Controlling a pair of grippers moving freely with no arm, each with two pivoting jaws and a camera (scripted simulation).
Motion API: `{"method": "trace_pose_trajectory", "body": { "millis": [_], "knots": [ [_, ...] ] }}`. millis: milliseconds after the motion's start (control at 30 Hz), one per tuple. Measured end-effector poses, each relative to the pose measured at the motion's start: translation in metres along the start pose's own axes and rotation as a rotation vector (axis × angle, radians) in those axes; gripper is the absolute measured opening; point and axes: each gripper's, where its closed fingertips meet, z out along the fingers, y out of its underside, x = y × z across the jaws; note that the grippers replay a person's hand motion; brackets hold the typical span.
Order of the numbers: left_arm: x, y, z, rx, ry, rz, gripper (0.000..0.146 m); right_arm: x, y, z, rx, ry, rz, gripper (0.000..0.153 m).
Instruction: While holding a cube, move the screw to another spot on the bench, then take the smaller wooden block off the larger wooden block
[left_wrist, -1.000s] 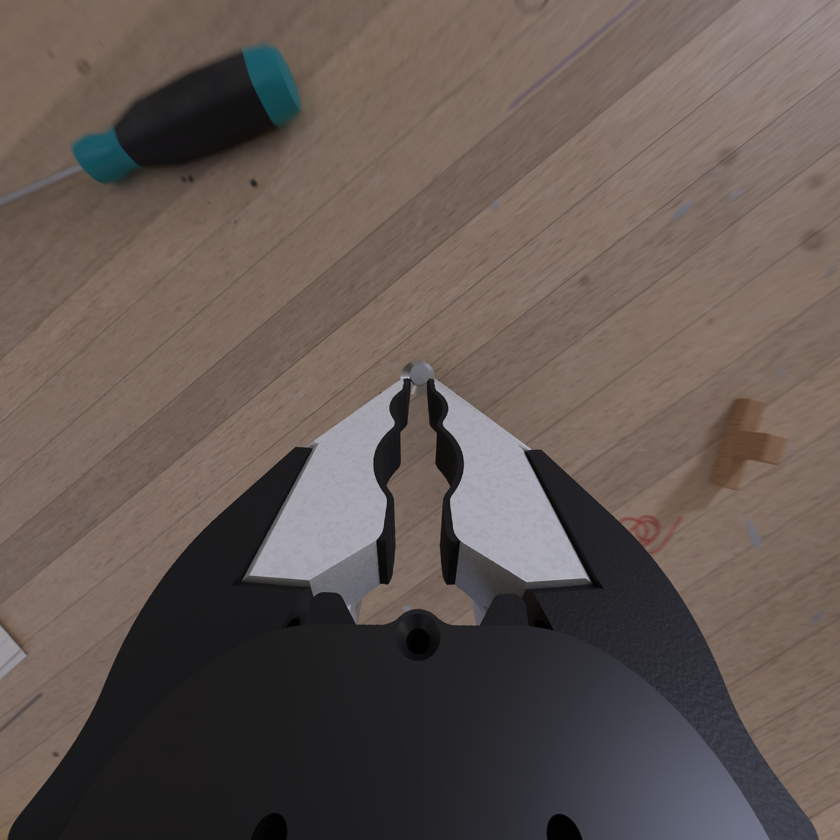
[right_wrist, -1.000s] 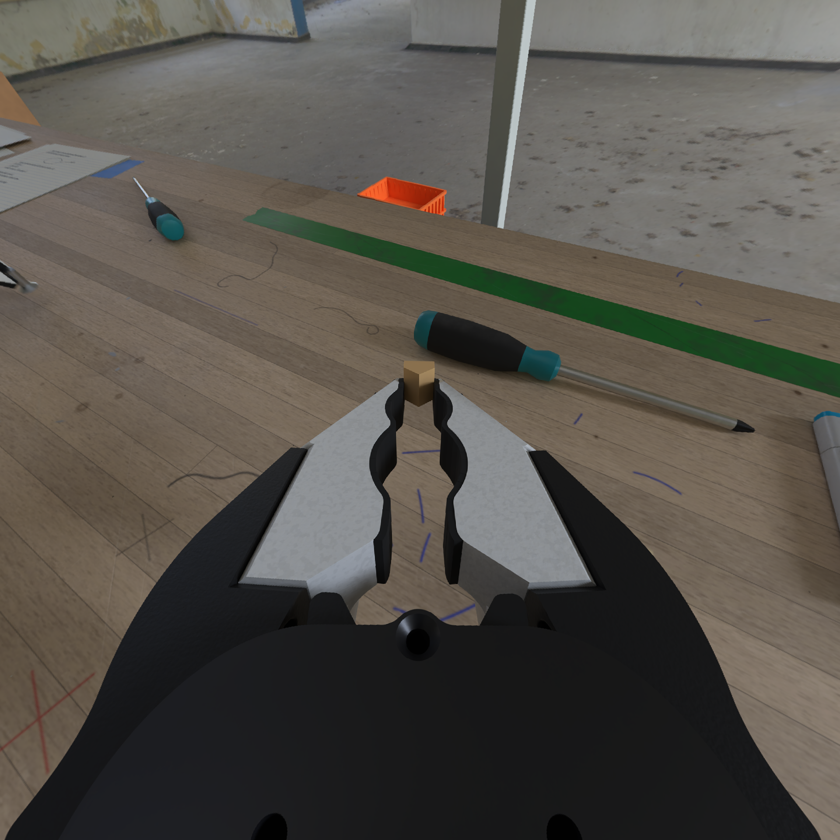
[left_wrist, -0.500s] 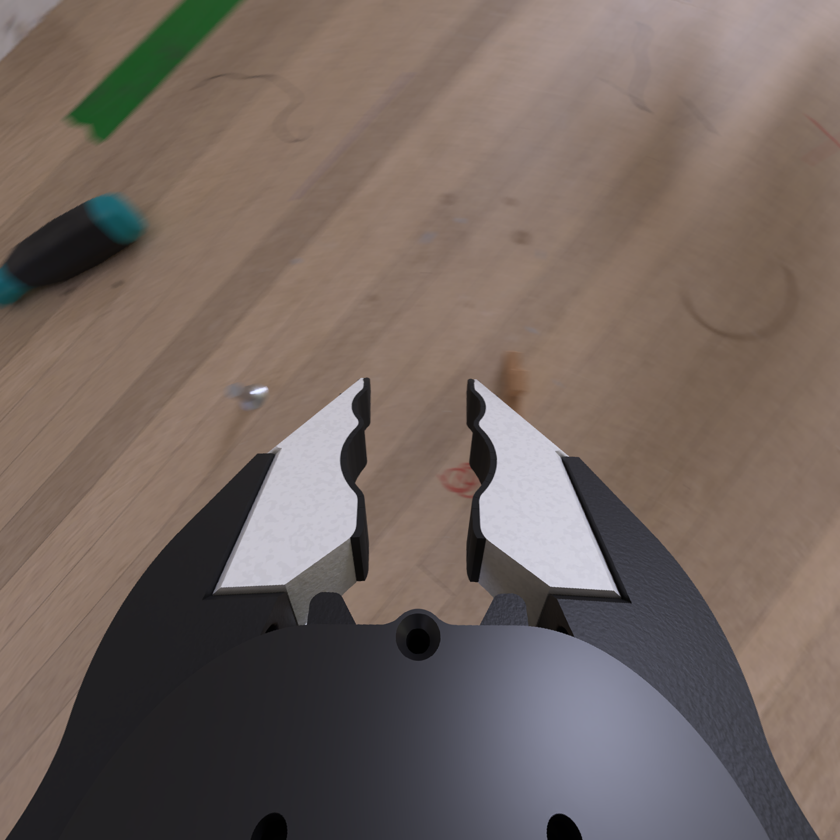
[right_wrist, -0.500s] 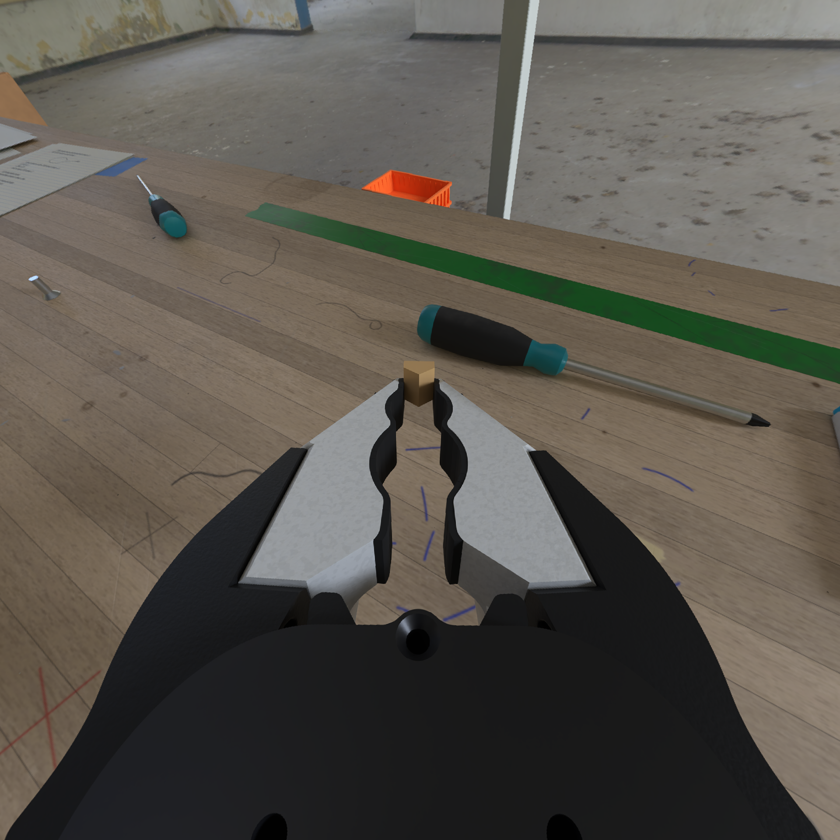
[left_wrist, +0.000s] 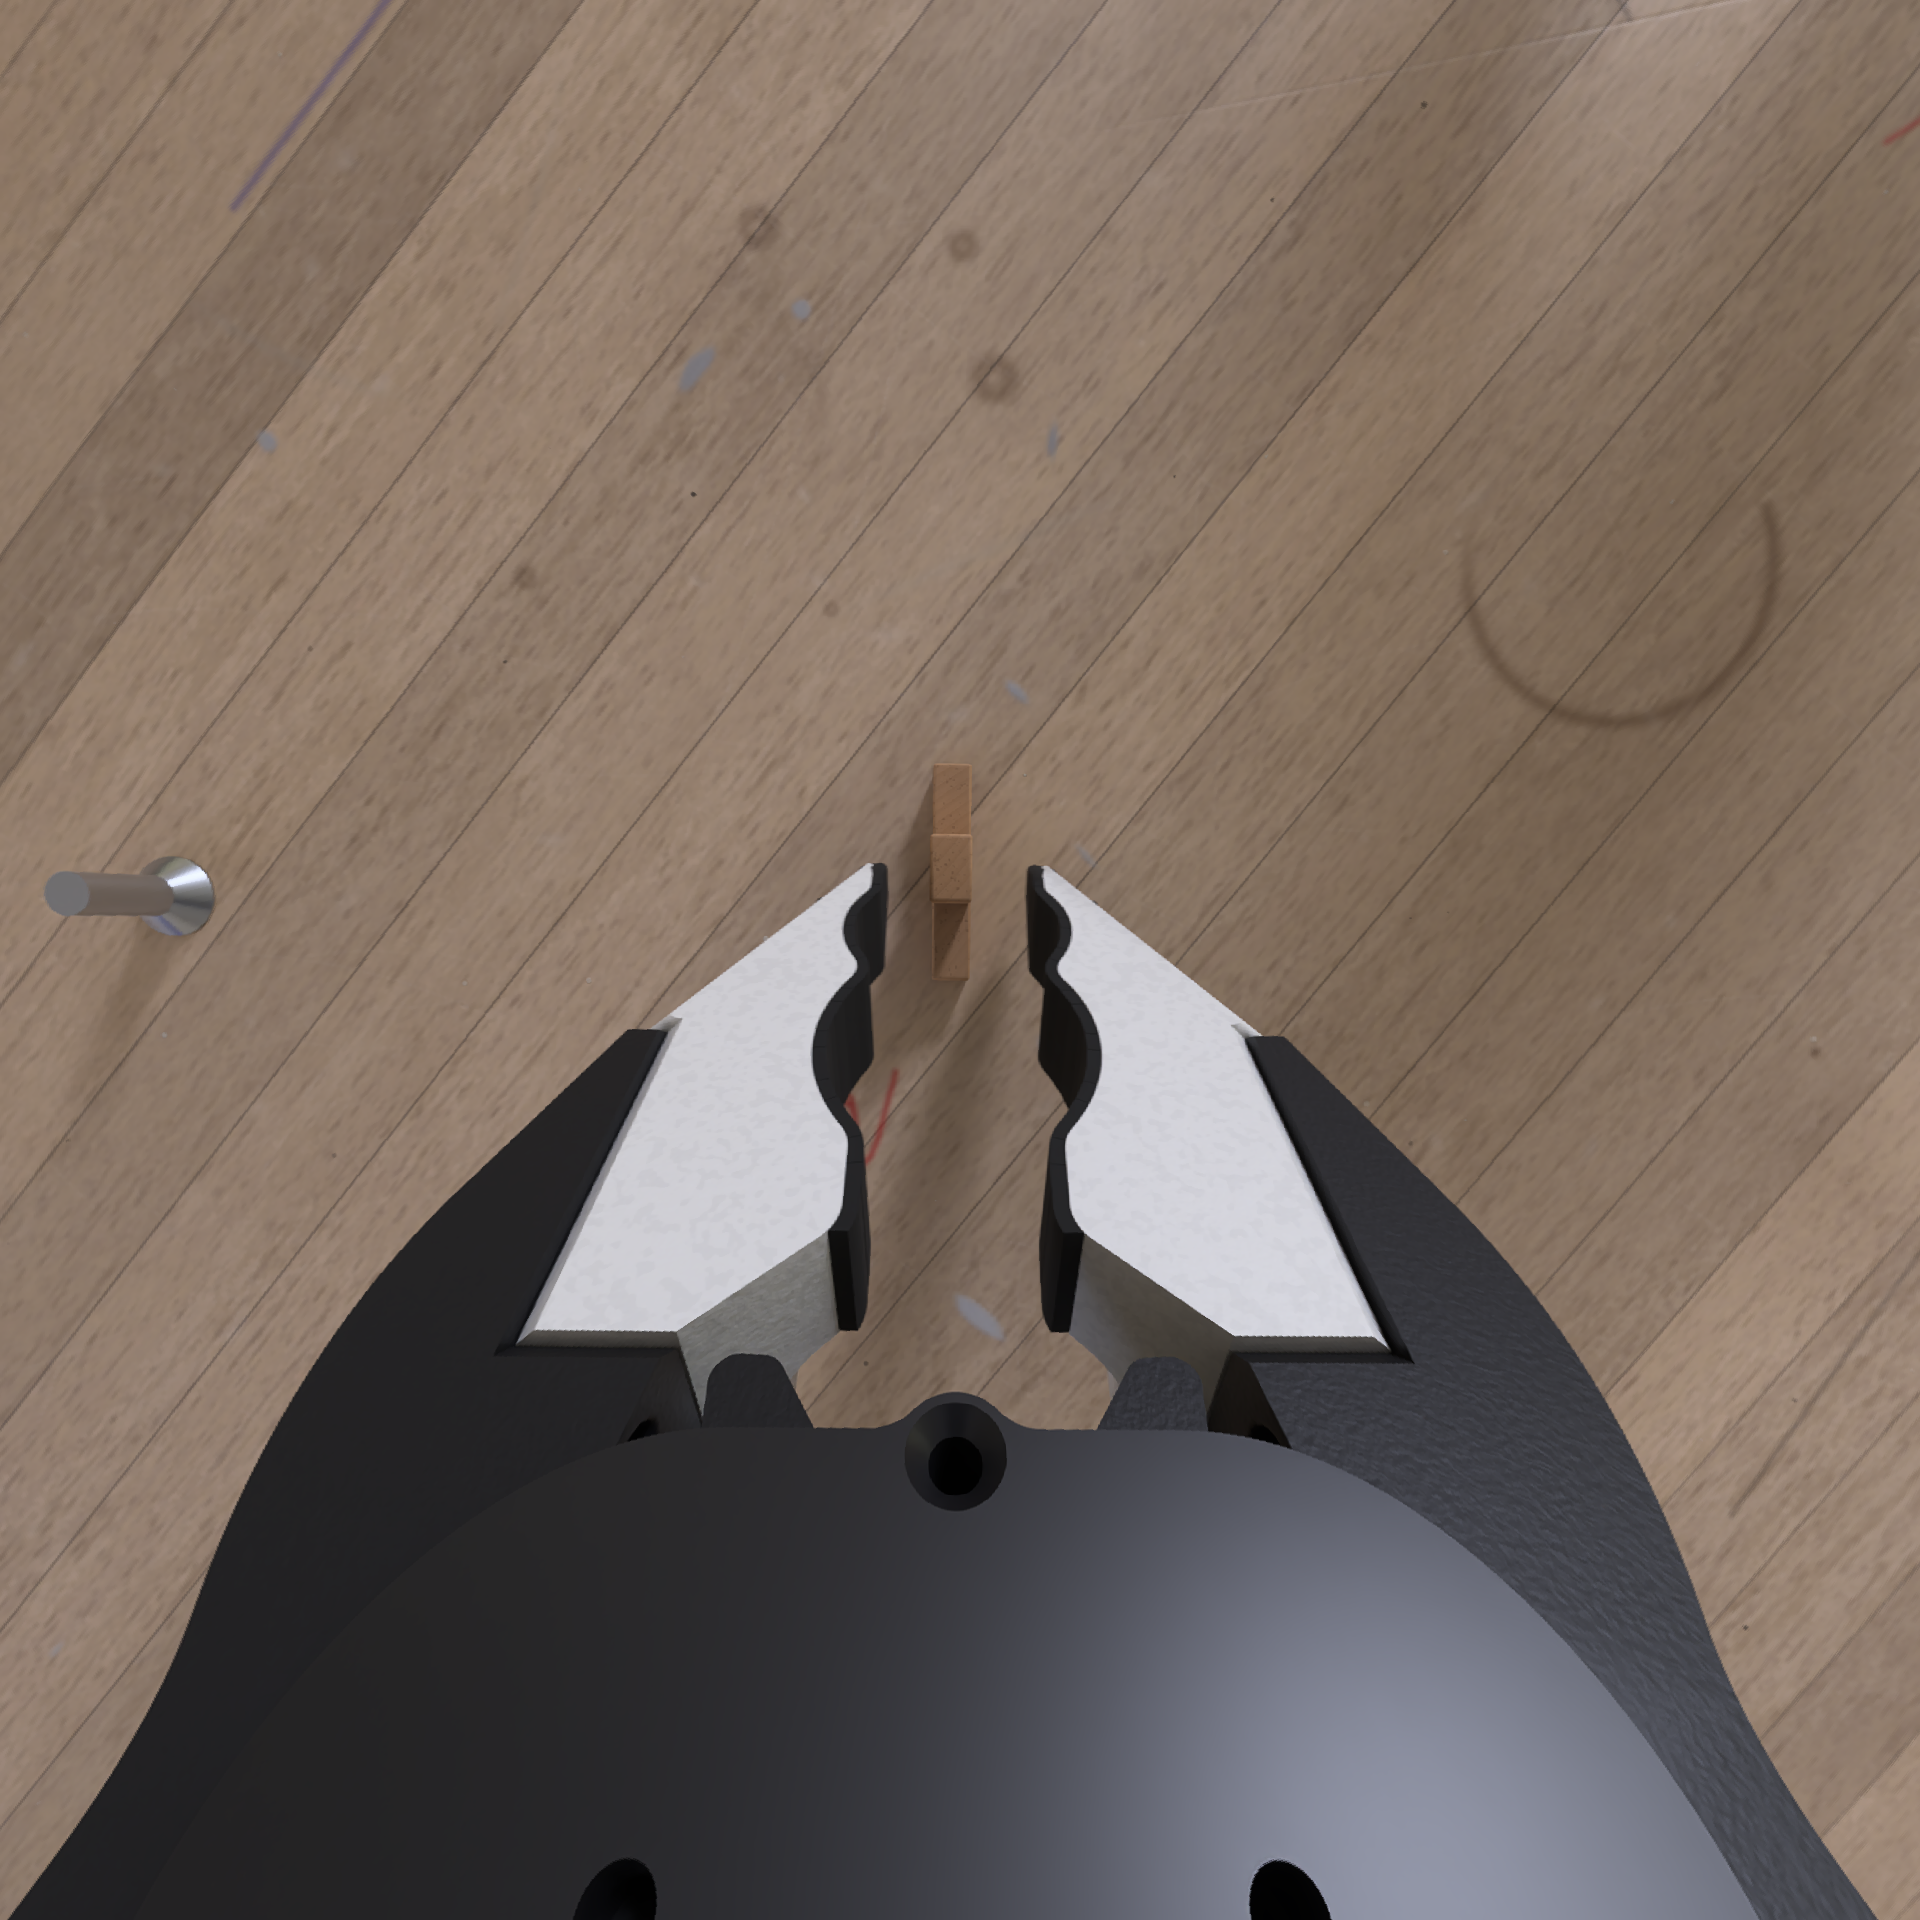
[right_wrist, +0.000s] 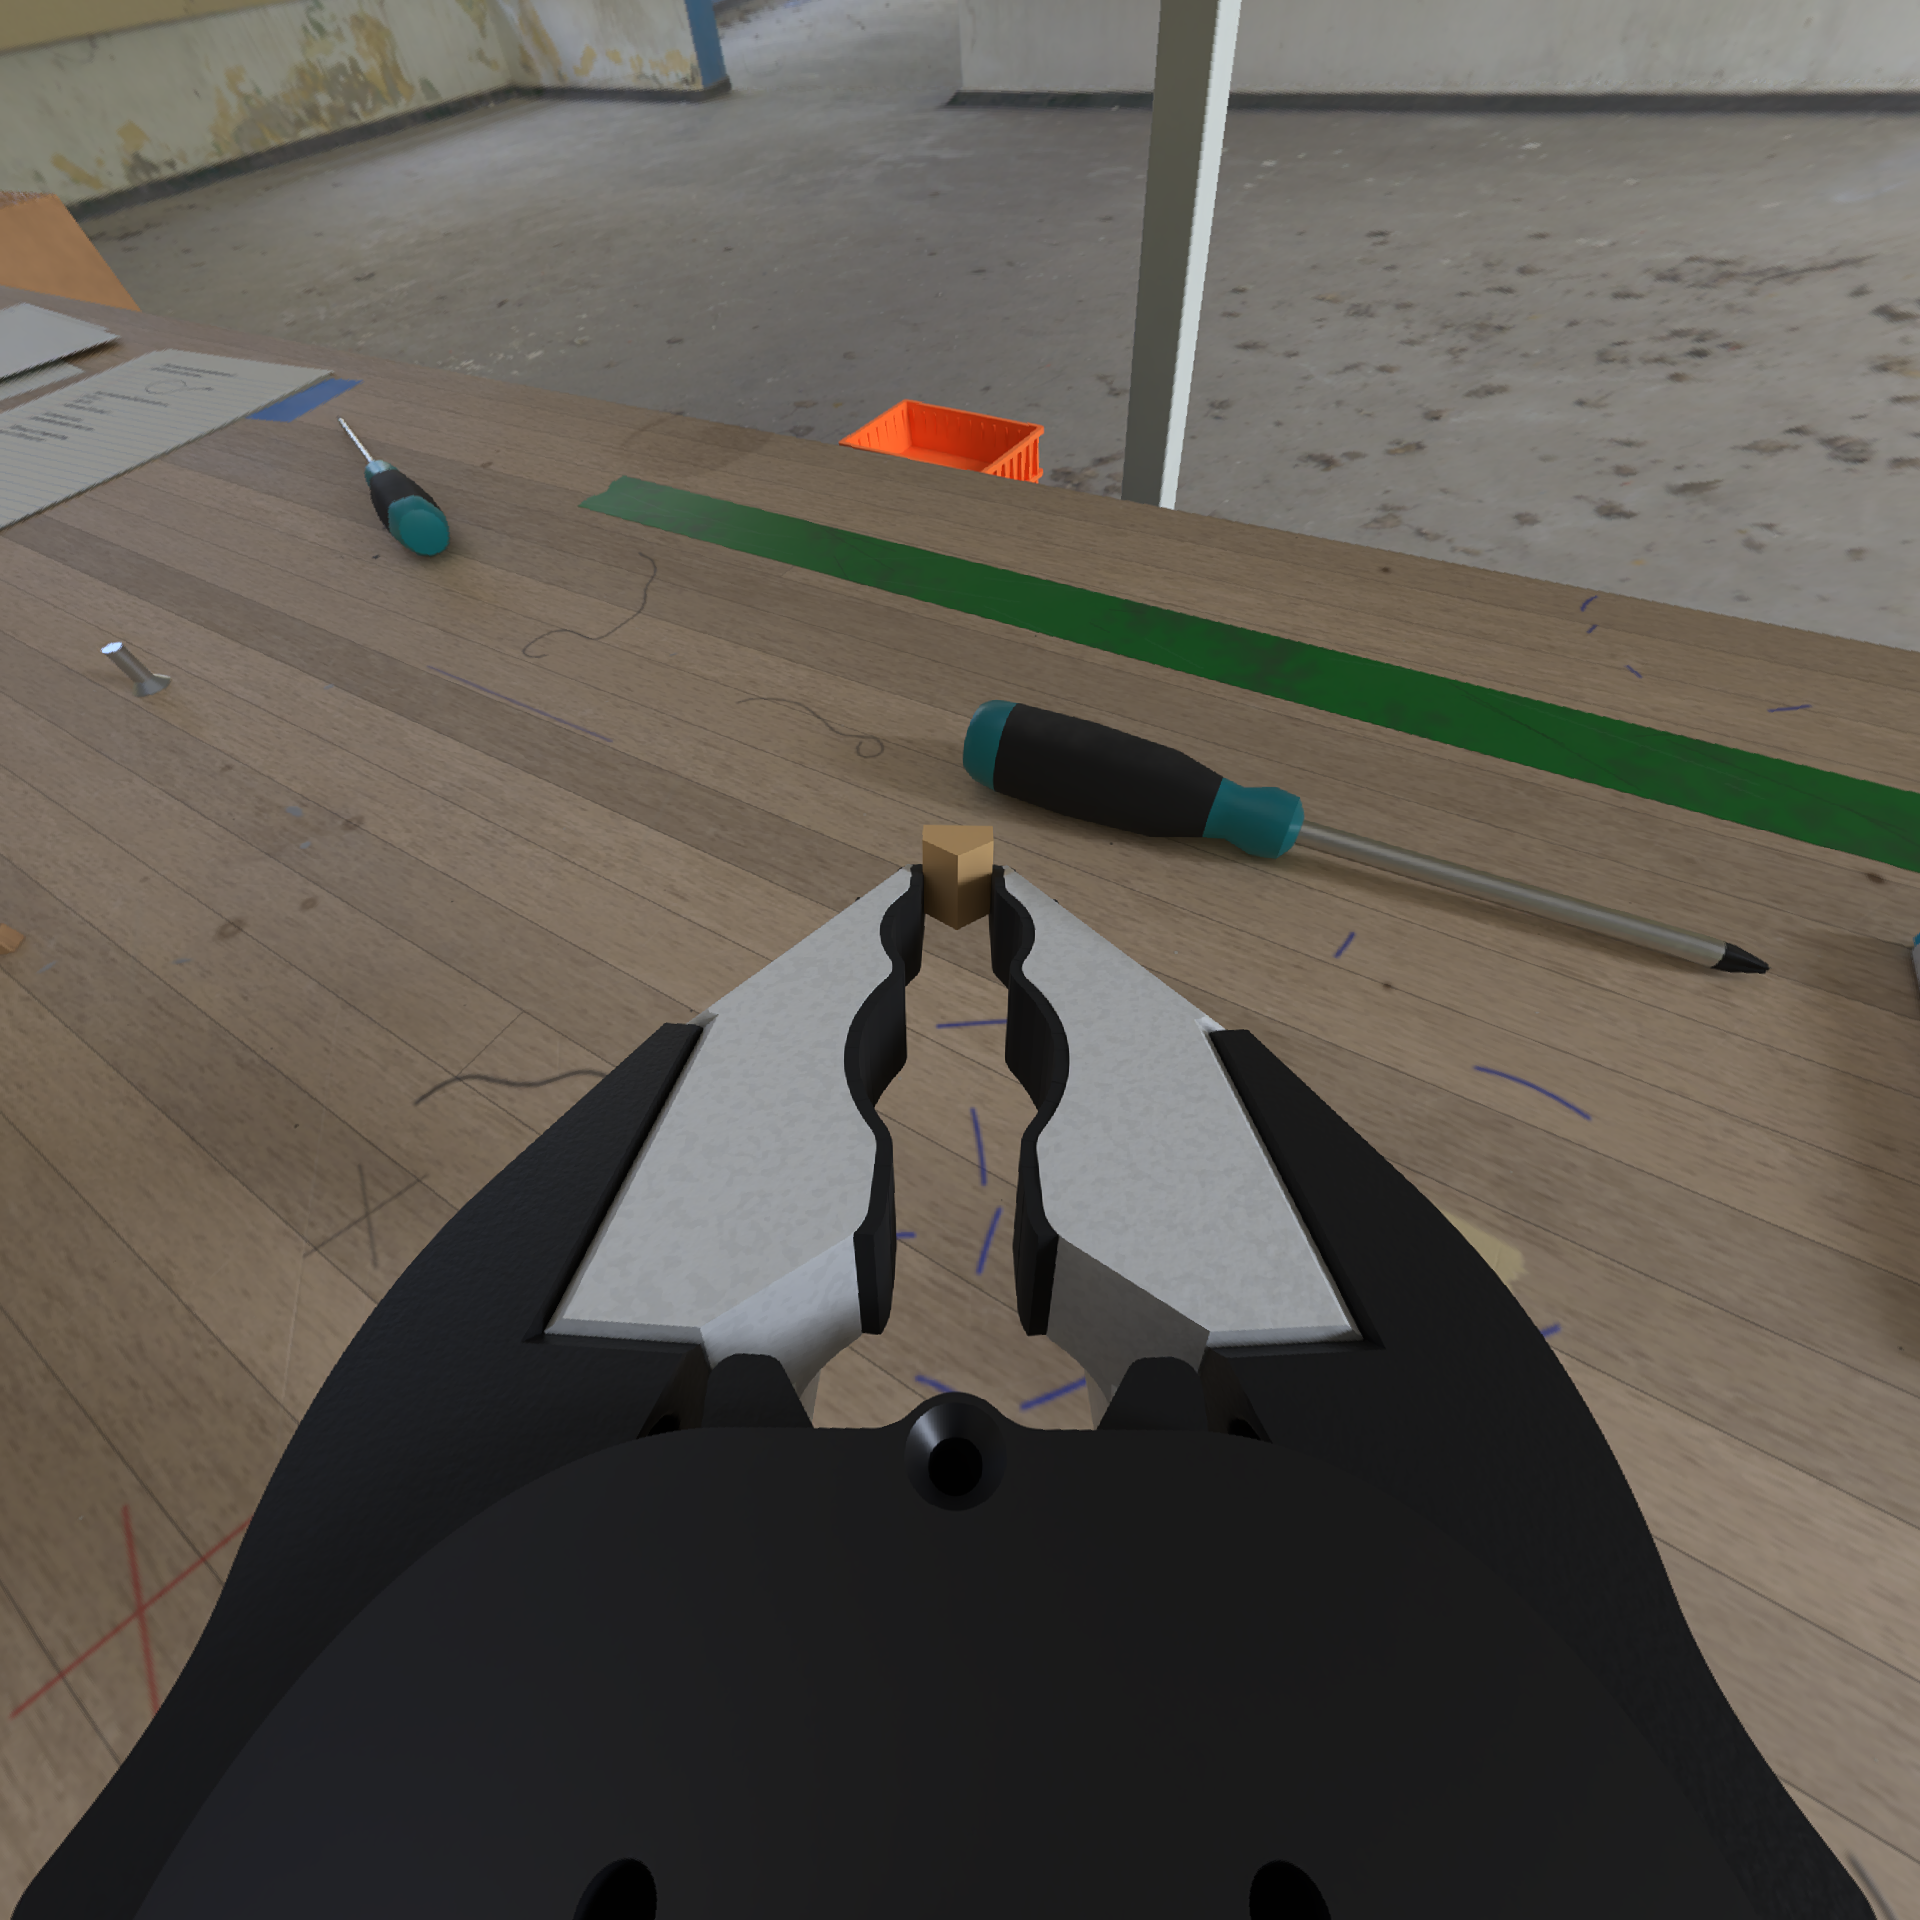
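Two screwdrivers (right_wrist: 1132, 774) (right_wrist: 405, 504) and one screw (left_wrist: 135, 896) lie on the bench (left_wrist: 1351, 312) as the left gripper (left_wrist: 956, 883), spread narrowly, straddles two stacked wooden blocks (left_wrist: 951, 868) and the right gripper (right_wrist: 956, 883) pinches one cube (right_wrist: 956, 871).

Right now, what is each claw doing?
Left gripper: open, holding nothing, above the wooden blocks.
Right gripper: closed on the cube.

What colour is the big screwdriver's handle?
Black with teal ends, on the big screwdriver; clearest in the right wrist view.
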Motion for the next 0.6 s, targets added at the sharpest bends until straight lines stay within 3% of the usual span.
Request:
{"method": "trace_pose_trajectory", "body": {
  "millis": [100, 267, 400, 467, 600],
  "knots": [
    [-0.002, 0.0, 0.0, -0.005, -0.007, 0.0, 0.007, 0.0, 0.0, 0.0, 0.001, -0.005, 0.004, 0.011],
    [-0.011, -0.023, -0.018, 0.109, -0.026, -0.02, 0.007, -0.001, 0.001, 0.001, -0.006, -0.004, -0.004, 0.011],
    [-0.075, -0.034, -0.044, 0.18, -0.178, -0.141, 0.007, -0.002, 0.001, 0.001, -0.003, -0.014, 0.009, 0.011],
    [-0.112, -0.023, -0.036, 0.11, -0.227, -0.227, 0.007, -0.004, 0.001, 0.001, -0.005, -0.023, 0.012, 0.011],
    [-0.147, -0.014, -0.009, 0.054, -0.172, -0.358, 0.007, -0.002, 0.002, 0.002, -0.015, -0.008, -0.006, 0.011]
  ]
}}
